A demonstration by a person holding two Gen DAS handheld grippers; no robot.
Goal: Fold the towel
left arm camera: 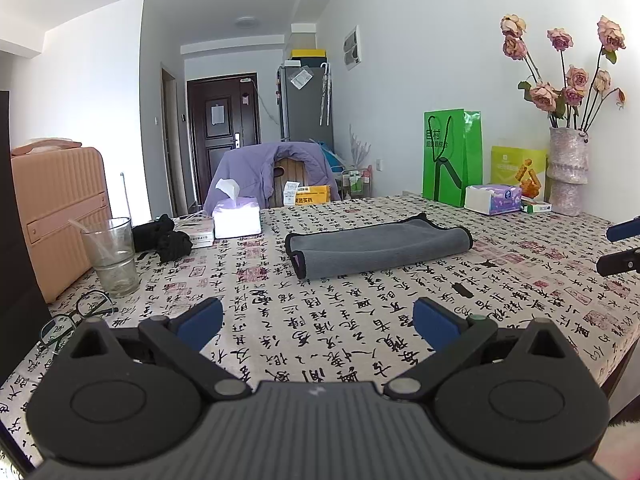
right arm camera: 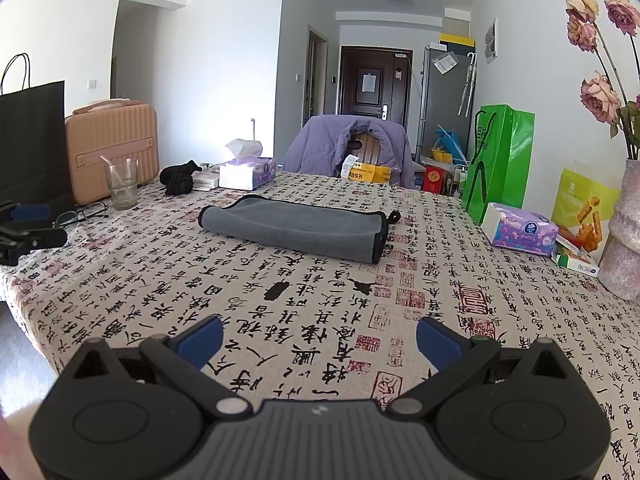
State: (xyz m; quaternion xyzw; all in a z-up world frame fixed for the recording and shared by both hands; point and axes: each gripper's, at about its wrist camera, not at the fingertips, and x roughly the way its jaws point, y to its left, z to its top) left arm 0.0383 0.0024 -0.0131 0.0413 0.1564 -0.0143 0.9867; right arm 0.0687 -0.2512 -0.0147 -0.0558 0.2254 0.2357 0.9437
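A grey towel (left arm camera: pixel 376 246) with black edging lies folded into a long strip on the calligraphy-print tablecloth (left arm camera: pixel 320 320), past the middle of the table. It also shows in the right wrist view (right arm camera: pixel 296 230). My left gripper (left arm camera: pixel 318 320) is open and empty, well short of the towel over the near part of the table. My right gripper (right arm camera: pixel 318 340) is open and empty too, also short of the towel. The right gripper's fingers (left arm camera: pixel 620 246) show at the right edge of the left wrist view, and the left gripper's fingers (right arm camera: pixel 28 228) at the left edge of the right wrist view.
A glass (left arm camera: pixel 114 256), eyeglasses (left arm camera: pixel 76 318), a black cloth (left arm camera: pixel 166 236) and a tissue box (left arm camera: pixel 236 220) sit at the table's left. A green bag (left arm camera: pixel 452 156), tissue pack (left arm camera: pixel 494 198) and flower vase (left arm camera: pixel 568 168) stand at the right. A chair with a purple jacket (left arm camera: pixel 268 172) is behind.
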